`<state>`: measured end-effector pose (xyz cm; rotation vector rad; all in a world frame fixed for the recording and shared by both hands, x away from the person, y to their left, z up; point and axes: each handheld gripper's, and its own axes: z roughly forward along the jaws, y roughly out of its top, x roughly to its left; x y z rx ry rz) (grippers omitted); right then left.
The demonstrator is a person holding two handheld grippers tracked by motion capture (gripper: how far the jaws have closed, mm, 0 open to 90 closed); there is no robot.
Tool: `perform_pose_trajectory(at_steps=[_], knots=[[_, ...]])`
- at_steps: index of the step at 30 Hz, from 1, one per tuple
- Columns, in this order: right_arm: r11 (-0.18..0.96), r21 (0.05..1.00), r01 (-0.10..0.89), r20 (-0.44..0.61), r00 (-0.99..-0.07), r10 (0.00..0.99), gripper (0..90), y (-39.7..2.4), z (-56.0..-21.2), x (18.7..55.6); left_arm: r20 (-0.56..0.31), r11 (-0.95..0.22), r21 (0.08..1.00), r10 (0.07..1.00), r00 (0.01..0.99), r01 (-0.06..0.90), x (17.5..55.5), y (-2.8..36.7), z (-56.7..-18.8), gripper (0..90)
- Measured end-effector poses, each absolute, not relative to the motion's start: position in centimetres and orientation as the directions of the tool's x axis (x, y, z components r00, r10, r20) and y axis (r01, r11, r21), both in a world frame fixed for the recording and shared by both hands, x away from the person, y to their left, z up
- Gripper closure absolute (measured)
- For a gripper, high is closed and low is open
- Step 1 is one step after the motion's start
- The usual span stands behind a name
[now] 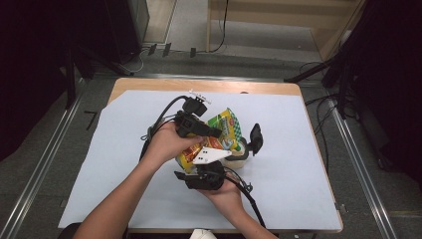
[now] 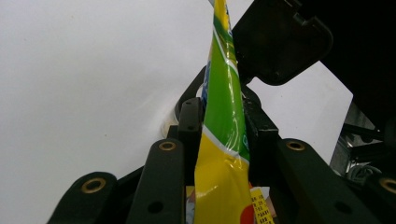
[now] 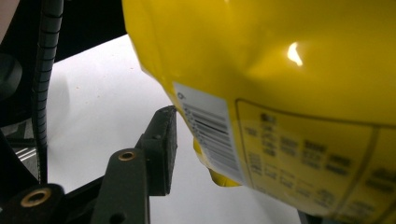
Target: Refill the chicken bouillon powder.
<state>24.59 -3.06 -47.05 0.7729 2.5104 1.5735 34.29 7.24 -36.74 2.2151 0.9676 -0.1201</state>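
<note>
Left tool: both black jaws pressed flat against a thin edge of the snack bag, one on each side, clamped with no gap visible. In the left gripper view the bag's seam runs up between the jaws as a narrow strip, yellow low down, green higher up.

Right tool: one jaw pad stands just left of the bag, a small sliver of white showing between pad and bag. The other jaw is hidden behind the bag, so I cannot tell whether this tool is gripping or apart.

High view: left tool held by the left hand at the bag's far-left side; right tool held by the right hand at its near side, with the grey three-cornered plate lying across the bag. A black jaw stands beside the bag at its right.

Bag: count one. Yellow and green, with a barcode label on the back seen in the right gripper view. Long axis runs from near-left to far-right; the green end points away toward the far right. It sits between the two tools, above the middle of the white sheet.

Sheet: count one, covering most of the table, whose wooden edge shows along the far side.
</note>
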Motion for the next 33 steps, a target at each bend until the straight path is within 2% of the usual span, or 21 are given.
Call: perform_pose_trajectory(at_steps=[7,14,22,27,33], knots=[[0.387,0.846,0.365,0.177,-0.879,0.443,52.0,-2.7,-47.5,24.6,-0.321,-0.502,0.554,0.608,0.727,0.664,34.4,7.3,-37.1,77.5],[0.398,0.831,0.389,0.198,-0.875,0.442,51.5,-2.3,-48.0,24.9,-0.34,-0.494,0.545,0.608,0.717,0.678,34.6,7.6,-37.8,74.6],[0.401,0.822,0.405,0.213,-0.871,0.442,50.5,-2.1,-48.4,25.1,-0.356,-0.506,0.538,0.589,0.726,0.674,34.9,8.5,-37.7,82.1],[0.41,0.818,0.404,0.2,-0.868,0.456,47.0,-1.9,-48.7,25.1,-0.346,-0.517,0.549,0.575,0.742,0.656,34.6,9.0,-37.2,84.3],[0.405,0.815,0.414,0.204,-0.859,0.469,46.7,-2.0,-48.8,25.2,-0.36,-0.519,0.558,0.552,0.752,0.647,34.3,9.5,-36.6,86.2]])
